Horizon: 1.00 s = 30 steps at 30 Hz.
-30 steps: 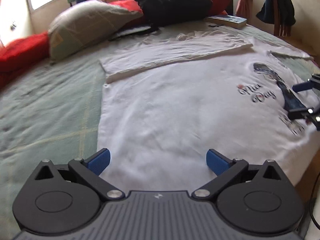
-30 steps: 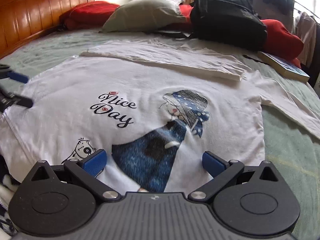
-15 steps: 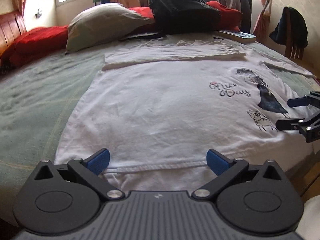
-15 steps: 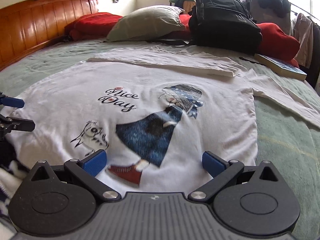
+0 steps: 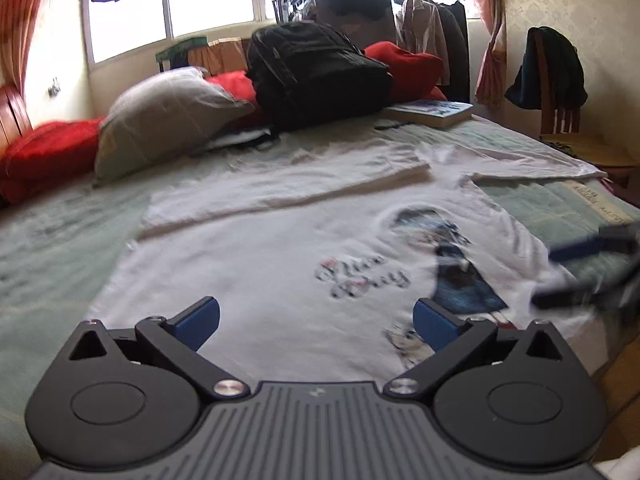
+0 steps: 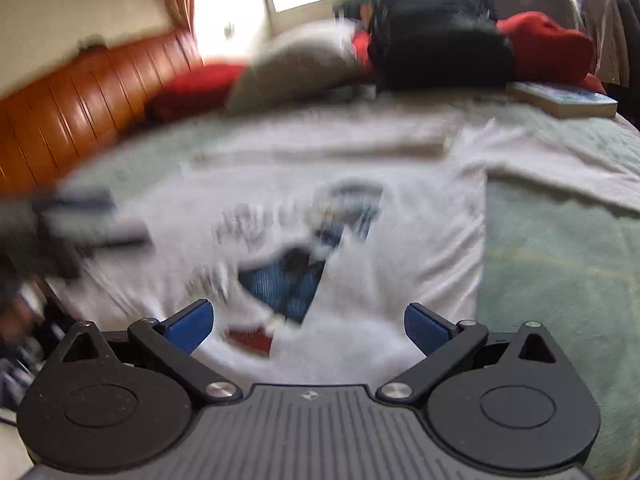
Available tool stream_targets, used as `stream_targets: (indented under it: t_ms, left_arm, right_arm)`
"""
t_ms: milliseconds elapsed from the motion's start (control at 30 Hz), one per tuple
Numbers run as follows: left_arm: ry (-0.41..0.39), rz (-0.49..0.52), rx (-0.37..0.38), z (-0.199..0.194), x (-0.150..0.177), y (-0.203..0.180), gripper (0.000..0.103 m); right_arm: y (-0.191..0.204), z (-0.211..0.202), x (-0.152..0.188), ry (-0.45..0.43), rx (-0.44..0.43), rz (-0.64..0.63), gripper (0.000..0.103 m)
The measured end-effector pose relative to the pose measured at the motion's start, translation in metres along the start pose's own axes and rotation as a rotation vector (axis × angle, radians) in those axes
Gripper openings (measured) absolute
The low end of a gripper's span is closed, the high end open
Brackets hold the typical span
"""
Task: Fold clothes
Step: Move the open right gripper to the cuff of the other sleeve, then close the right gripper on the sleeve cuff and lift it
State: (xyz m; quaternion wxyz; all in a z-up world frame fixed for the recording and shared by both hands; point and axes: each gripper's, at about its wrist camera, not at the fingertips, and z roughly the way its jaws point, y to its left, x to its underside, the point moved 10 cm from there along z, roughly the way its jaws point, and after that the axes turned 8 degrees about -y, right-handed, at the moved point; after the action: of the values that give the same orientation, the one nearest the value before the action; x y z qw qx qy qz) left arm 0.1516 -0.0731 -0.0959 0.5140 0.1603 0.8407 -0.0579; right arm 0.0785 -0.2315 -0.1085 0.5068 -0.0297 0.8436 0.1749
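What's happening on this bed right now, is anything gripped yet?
Nothing is gripped. A white long-sleeved T-shirt with a blue cartoon print lies flat on the green bedspread, one sleeve already folded across its top. The left gripper and right gripper are both open near the shirt's bottom hem. The right view is motion-blurred.

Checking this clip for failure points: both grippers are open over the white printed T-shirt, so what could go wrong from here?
1. Both the left gripper and right gripper are open, holding nothing; the T-shirt hem may be missed or grabbed unevenly.
2. The right wrist view is motion-blurred, so the grasp may land badly.
3. A fold toward the backpack and book could catch them.
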Motion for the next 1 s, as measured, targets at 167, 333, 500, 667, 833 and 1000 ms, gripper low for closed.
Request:
stream_targets:
  t_ms: [167, 333, 500, 667, 833, 1000]
  left_arm:
    - [0.036, 0.005, 0.007, 0.002, 0.009, -0.019, 0.102]
    - [0.001, 0.021, 0.048, -0.007, -0.001, -0.036, 0.102]
    - [0.0, 0.069, 0.045, -0.004, 0.0, -0.048, 0.102]
    - [0.008, 0.075, 0.041, 0.0, 0.002, -0.049, 0.102]
    - [0.014, 0.078, 0.028, 0.002, 0.004, -0.047, 0.102]
    - [0.024, 0.087, 0.022, 0.007, 0.005, -0.048, 0.102]
  right_arm:
    - [-0.079, -0.031, -0.044, -0.173, 0.125, 0.107, 0.103]
    - [-0.177, -0.045, -0.053, -0.218, 0.312, 0.239, 0.103]
    - [-0.255, -0.051, -0.054, -0.209, 0.38, 0.408, 0.103]
    - [-0.313, -0.043, -0.048, -0.221, 0.373, 0.613, 0.103]
    - [-0.337, -0.03, -0.044, -0.242, 0.362, 0.649, 0.103]
    - [-0.35, -0.019, -0.051, -0.261, 0.363, 0.631, 0.103]
